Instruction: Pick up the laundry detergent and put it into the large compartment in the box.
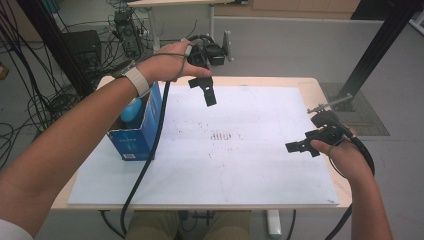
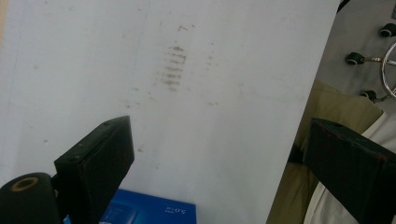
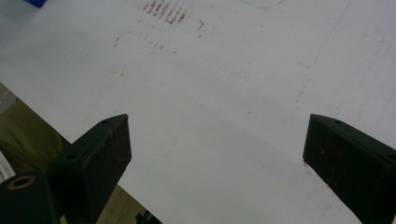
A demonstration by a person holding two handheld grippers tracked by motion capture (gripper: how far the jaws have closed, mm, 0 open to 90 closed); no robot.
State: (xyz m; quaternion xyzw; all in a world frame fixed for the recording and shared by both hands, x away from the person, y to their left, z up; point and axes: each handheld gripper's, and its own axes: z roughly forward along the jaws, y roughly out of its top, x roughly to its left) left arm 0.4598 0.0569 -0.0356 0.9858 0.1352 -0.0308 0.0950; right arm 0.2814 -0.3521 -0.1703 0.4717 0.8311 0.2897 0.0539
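My left gripper [image 1: 206, 90] hangs above the far edge of the white board [image 1: 250, 165], just right of a blue cardboard box [image 1: 134, 137]. In the left gripper view its jaws [image 2: 219, 135] stand wide apart with nothing between them, and the blue box [image 2: 149, 212] lies below. A light blue rounded object [image 1: 132, 111] sits inside the box. My right gripper [image 1: 300, 146] hovers low over the board's right side and points left. Its jaws [image 3: 215, 121] are open and empty above bare board.
Brown smudge marks [image 1: 221, 136] stain the board's middle. The wooden table [image 1: 327, 107] shows as a narrow rim around the board. Cables and equipment [image 1: 125, 30] crowd the floor at the far left. A black post [image 1: 372, 50] rises at the far right.
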